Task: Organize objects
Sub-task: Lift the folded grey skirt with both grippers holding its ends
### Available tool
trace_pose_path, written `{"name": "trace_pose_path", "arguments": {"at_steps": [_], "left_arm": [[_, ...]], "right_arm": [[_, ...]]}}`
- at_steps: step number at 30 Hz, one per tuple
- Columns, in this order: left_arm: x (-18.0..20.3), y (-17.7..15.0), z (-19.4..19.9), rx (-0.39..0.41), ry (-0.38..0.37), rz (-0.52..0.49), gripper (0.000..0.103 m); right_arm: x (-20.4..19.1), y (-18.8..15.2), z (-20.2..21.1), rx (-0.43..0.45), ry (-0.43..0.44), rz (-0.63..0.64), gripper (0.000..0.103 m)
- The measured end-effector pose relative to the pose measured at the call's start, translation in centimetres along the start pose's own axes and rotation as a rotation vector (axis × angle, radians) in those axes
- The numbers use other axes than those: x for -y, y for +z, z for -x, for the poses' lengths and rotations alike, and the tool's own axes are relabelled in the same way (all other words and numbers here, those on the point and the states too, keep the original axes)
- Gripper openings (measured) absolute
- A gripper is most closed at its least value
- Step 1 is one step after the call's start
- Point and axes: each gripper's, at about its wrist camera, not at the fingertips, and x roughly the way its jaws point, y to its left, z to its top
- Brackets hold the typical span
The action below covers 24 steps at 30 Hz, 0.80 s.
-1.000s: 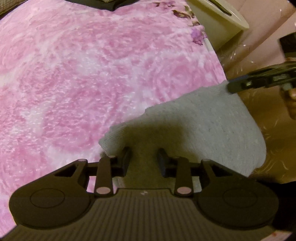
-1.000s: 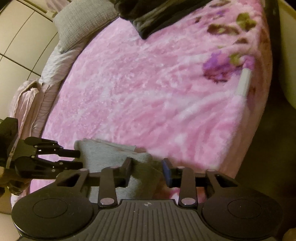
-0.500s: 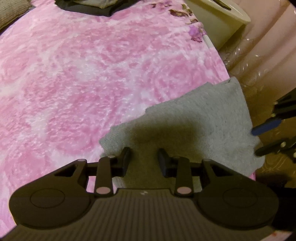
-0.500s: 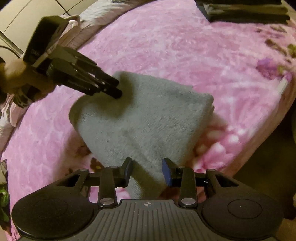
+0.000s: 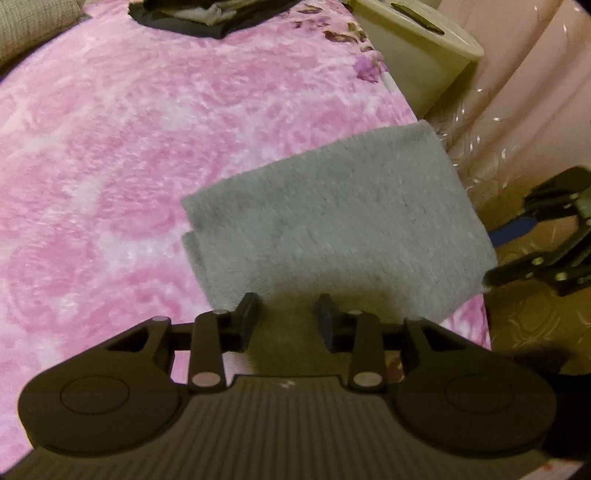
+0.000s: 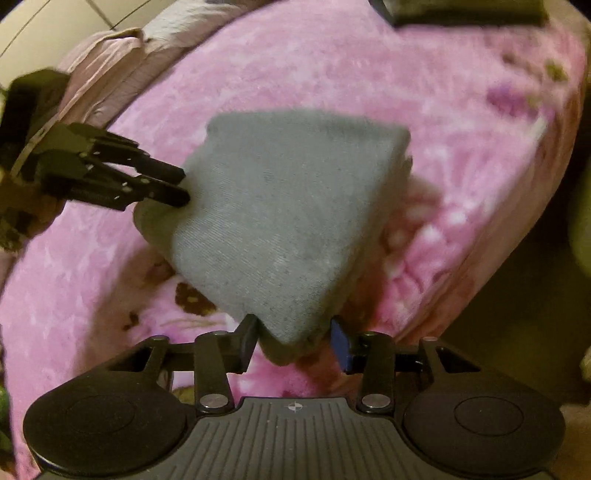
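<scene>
A grey folded towel (image 5: 332, 221) lies on the pink fleece blanket (image 5: 147, 147), close to the bed's edge. My left gripper (image 5: 288, 314) is shut on the towel's near edge, and the cloth runs between its fingers. In the right wrist view the left gripper (image 6: 181, 184) pinches the towel (image 6: 288, 206) at its left side. My right gripper (image 6: 295, 332) has the towel's near corner between its fingers. Its jaws are opening, with a gap at the blue pad. From the left wrist, the right gripper (image 5: 502, 254) stands spread at the towel's right corner.
Dark folded clothes (image 5: 207, 14) lie at the far end of the bed, also visible as a dark stack (image 6: 461, 11). A cream bin (image 5: 417, 48) stands beside the bed. Pillows (image 6: 122, 62) sit at the head. The bed edge drops to dark floor (image 6: 517, 295).
The right gripper swung from the towel's far corner to its near corner and its jaws widened. The towel now lies as a squarer fold. The left gripper drew back, still holding.
</scene>
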Motion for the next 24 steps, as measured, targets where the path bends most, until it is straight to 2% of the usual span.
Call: {"name": "trace_pose_path", "arguments": {"at_steps": [4, 6, 9, 12, 13, 14, 16, 17, 18, 20, 24], "left_arm": [[1.4, -1.3, 3.8, 0.05, 0.059, -0.055, 0.027], [2.9, -2.5, 5.3, 0.062, 0.103, -0.127, 0.031], [5.4, -4.4, 5.9, 0.068, 0.158, -0.28, 0.04], [7.2, -5.9, 5.2, 0.088, 0.182, -0.388, 0.048], [7.6, -6.4, 4.8, 0.101, 0.186, -0.415, 0.055], [8.2, -6.9, 4.5, 0.116, 0.195, -0.445, 0.067], [9.7, -7.9, 3.3, 0.15, 0.252, -0.559, 0.08], [10.5, -8.4, 2.6, 0.159, 0.285, -0.629, 0.088], [11.4, -9.0, 1.9, 0.164, 0.318, -0.709, 0.089], [12.9, -9.5, 0.6, 0.149, 0.358, -0.823, 0.09], [14.2, -8.6, -1.1, 0.15, 0.461, -0.961, 0.09]], "right_arm": [[-3.8, -1.0, 3.1, 0.06, -0.11, 0.161, 0.054], [-6.2, -1.8, 3.4, 0.078, -0.17, 0.279, 0.071], [-9.6, -3.1, 1.5, 0.075, -0.24, 0.511, 0.073], [-11.4, -4.6, -2.6, 0.081, -0.321, 0.746, 0.073], [-11.5, -5.3, -4.5, 0.058, -0.344, 0.813, 0.072], [-11.5, -5.9, -6.3, 0.032, -0.373, 0.886, 0.072], [-11.0, -7.4, -9.0, 0.052, -0.45, 1.031, 0.072], [-10.7, -7.3, -9.0, 0.074, -0.44, 1.036, 0.071], [-10.4, -6.9, -8.9, 0.079, -0.443, 1.016, 0.049], [-10.1, -5.7, -7.9, 0.052, -0.407, 0.976, 0.044], [-9.9, -1.7, -4.2, 0.03, -0.332, 0.89, 0.04]]}}
